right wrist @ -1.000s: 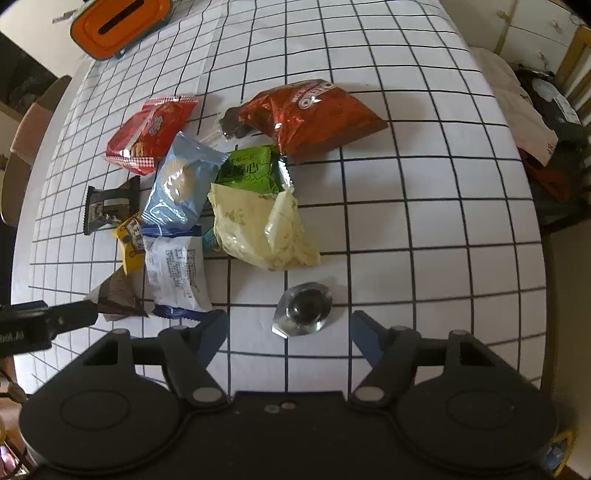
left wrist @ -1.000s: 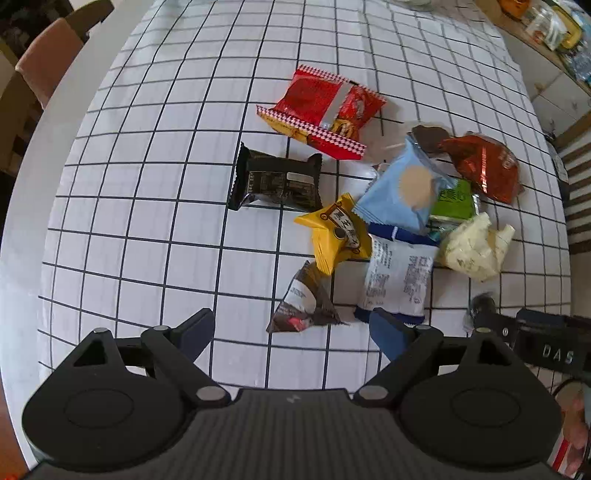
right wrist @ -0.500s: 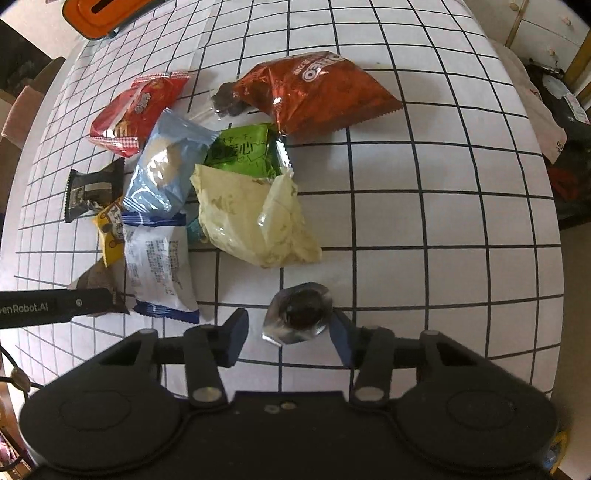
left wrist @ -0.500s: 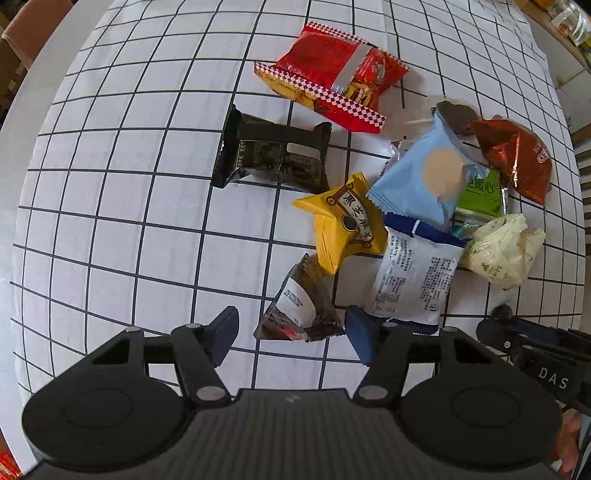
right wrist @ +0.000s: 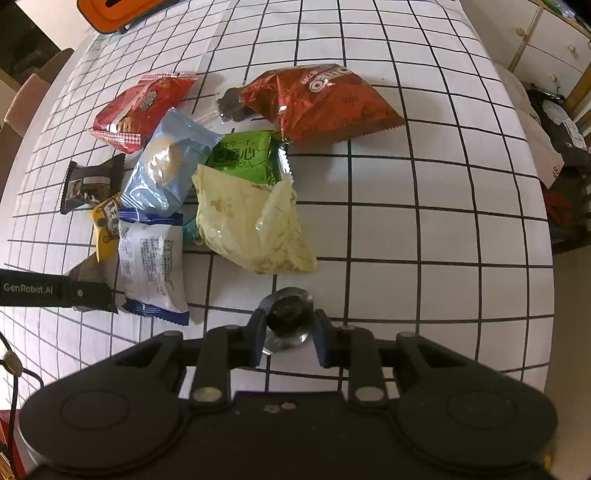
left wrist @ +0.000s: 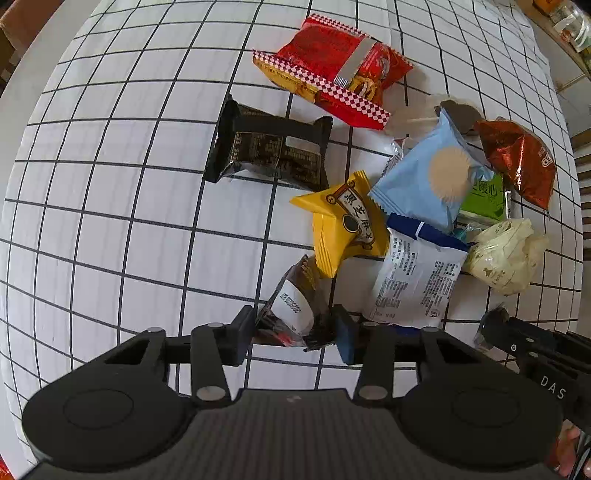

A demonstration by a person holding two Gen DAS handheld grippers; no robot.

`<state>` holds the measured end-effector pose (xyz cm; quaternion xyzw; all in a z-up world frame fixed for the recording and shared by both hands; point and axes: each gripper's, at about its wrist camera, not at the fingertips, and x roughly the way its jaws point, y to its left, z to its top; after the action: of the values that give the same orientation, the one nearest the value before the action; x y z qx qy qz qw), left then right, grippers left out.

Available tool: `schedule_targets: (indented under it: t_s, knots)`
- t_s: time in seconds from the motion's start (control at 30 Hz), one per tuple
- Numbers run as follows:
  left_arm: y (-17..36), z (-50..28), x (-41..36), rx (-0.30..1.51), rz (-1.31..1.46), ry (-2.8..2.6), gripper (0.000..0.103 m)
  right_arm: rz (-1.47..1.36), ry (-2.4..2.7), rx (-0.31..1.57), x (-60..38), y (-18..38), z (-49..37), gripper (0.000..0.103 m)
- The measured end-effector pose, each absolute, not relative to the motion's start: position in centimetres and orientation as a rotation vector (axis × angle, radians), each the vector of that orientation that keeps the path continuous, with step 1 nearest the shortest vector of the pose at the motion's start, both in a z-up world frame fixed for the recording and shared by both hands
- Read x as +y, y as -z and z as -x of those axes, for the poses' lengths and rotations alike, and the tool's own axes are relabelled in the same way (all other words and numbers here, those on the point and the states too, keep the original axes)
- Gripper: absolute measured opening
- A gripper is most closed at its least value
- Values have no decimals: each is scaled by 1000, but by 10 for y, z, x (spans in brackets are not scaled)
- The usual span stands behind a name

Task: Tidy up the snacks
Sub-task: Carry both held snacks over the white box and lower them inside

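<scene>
Several snack packets lie in a loose pile on a white gridded tablecloth (left wrist: 110,192). My left gripper (left wrist: 293,338) is shut on a small brown packet with a white label (left wrist: 295,310) at the near edge of the pile. My right gripper (right wrist: 289,332) is shut on a small round silver-wrapped sweet (right wrist: 288,314) lying on the cloth. Behind them lie a white-and-blue packet (left wrist: 417,280), a yellow packet (left wrist: 347,225), a light blue packet (left wrist: 432,181), a black packet (left wrist: 269,151), a red checkered bag (left wrist: 332,70), a pale yellow bag (right wrist: 251,221), a green packet (right wrist: 243,157) and a red-orange bag (right wrist: 317,103).
An orange box (right wrist: 118,9) stands at the table's far left corner in the right wrist view. The right gripper's body (left wrist: 535,354) shows at the lower right of the left wrist view. Chairs (right wrist: 22,107) stand beyond the table's left edge. A white cabinet (right wrist: 546,40) is at the far right.
Both grippers moved forward and closed: the left onto the brown packet, the right onto the silver-wrapped sweet. The pile itself has not shifted.
</scene>
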<state>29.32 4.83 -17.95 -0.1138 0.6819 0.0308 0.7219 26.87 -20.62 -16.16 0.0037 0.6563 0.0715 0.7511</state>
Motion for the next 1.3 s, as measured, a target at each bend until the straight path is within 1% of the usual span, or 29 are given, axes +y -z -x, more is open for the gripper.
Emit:
schedule_targets:
  t_s: [0.1, 0.37, 0.63, 1.03, 1.3]
  knots:
    - [180, -292, 49, 1491, 267, -60, 41, -16, -159, 1432, -208, 161, -268, 25]
    - [179, -285, 63, 1485, 300, -79, 40, -41, -163, 1430, -212, 157, -265, 25]
    - [172, -284, 53, 1462, 307, -78, 40, -58, -180, 1406, -213, 142, -258, 25]
    - [141, -267, 68, 1407, 309, -71, 39, -82, -226, 1349, -213, 107, -242, 25]
    - [113, -249, 65, 1351, 284, -33, 39, -86, -273, 1295, -215, 69, -218, 25]
